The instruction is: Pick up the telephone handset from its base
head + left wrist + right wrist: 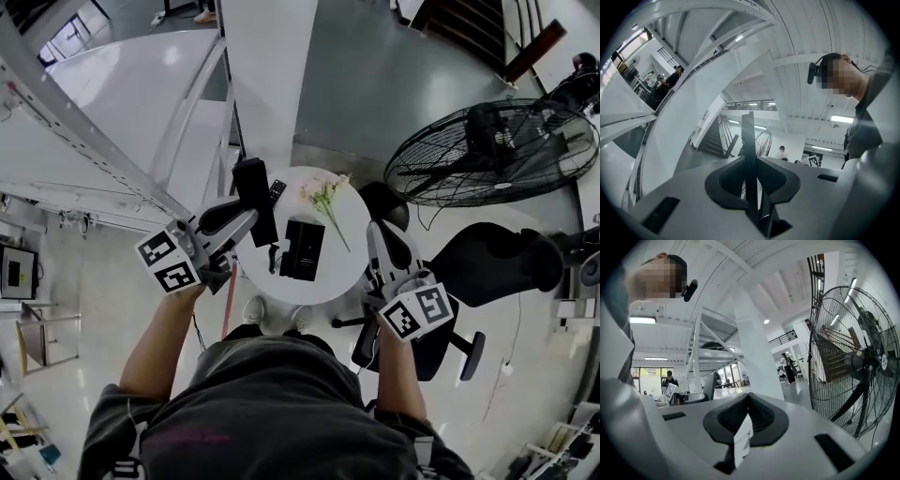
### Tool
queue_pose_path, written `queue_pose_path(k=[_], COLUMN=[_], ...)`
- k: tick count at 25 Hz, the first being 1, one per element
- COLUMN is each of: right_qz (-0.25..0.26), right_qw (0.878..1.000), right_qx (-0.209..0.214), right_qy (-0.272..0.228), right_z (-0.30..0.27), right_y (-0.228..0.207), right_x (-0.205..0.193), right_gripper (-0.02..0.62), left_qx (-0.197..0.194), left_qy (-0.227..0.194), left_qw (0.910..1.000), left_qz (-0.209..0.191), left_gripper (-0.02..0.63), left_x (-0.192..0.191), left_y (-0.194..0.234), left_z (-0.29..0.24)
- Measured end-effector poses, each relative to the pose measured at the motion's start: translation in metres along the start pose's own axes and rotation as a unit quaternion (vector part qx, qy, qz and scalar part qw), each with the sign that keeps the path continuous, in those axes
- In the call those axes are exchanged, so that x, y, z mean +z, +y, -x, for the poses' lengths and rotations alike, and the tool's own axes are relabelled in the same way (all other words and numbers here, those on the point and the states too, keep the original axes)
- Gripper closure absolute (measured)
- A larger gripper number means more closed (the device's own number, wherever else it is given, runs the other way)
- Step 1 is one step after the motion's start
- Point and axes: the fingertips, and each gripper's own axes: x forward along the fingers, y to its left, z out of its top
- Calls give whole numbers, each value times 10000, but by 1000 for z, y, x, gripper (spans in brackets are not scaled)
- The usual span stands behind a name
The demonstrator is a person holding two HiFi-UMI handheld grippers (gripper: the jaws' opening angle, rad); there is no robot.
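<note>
A black telephone base (303, 249) lies on the small round white table (352, 258). The black handset (253, 187) is lifted above the table's left side, with my left gripper (242, 221) shut on it. A coiled cord (274, 258) hangs from the handset towards the base. In the left gripper view the handset (749, 140) shows edge-on as a thin dark upright slab clamped between the jaws of the left gripper (751, 187). My right gripper (377, 234) is held over the table's right edge, shut and holding nothing; the right gripper (746, 416) has its jaws closed together.
Pale pink flowers (325, 197) and a small black remote (277, 190) lie at the table's far side. A big floor fan (492, 150) stands at the right, a black office chair (487, 262) next to it. A white column (267, 75) rises behind the table.
</note>
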Motion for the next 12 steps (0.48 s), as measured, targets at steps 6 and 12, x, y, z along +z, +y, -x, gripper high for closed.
queue_pose_path(k=[6, 12], right_qz=[-15, -5], right_qw=[10000, 10000], right_qx=[-7, 4], right_qy=[40, 30], right_z=[2, 5], right_y=[-1, -6], right_x=[-5, -4], right_gripper=[583, 583], left_qx=[-11, -15], left_qy=[23, 42], left_qw=[10000, 10000], left_qz=[24, 19], left_gripper=[526, 526], left_x=[-4, -7], left_y=[-1, -3], left_z=[-2, -8])
